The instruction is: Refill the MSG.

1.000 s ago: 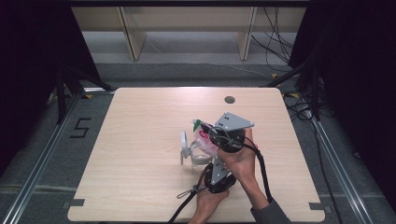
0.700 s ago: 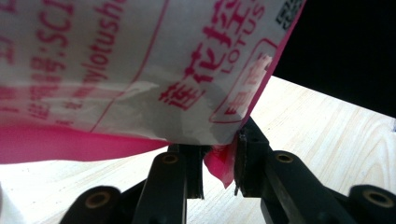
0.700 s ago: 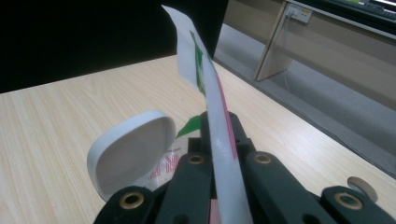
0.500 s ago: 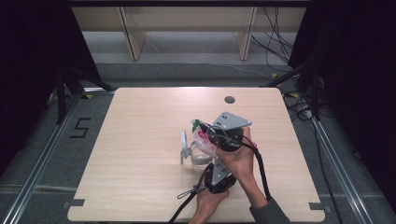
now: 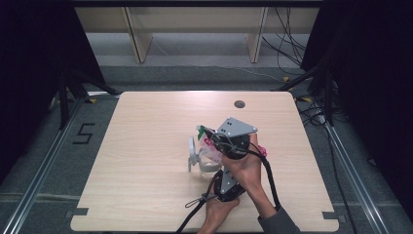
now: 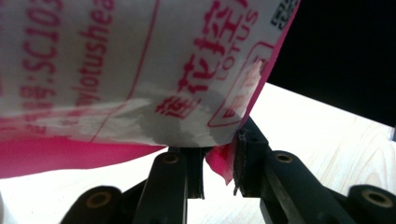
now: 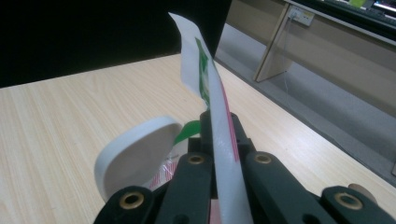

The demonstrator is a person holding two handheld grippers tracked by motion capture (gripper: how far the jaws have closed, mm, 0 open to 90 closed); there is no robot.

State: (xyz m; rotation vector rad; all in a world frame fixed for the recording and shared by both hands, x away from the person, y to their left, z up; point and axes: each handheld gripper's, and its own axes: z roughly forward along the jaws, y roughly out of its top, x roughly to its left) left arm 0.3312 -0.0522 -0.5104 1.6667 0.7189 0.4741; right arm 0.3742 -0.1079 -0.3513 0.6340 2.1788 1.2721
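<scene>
Your light wooden table (image 5: pixel 146 146) stands on grey floor (image 5: pixel 195 73) before a shelf unit (image 5: pixel 195 29). Nothing has shifted: both grippers, left (image 6: pixel 218 170) and right (image 7: pixel 227 161), still pinch the pink-and-white packet (image 6: pixel 140 74).

Soft, even overhead light falls on the pale table (image 5: pixel 146 161) in the high view, with dark surrounds at both sides and barely any shadow. The left gripper view is washed out: the close white-and-pink packet (image 6: pixel 140 70) is blurred and the tabletop glares white. The right gripper view is dimmer and its near foreground is soft.

A pale wooden table (image 5: pixel 146 146) stands before wooden shelving (image 5: pixel 141 44).
</scene>
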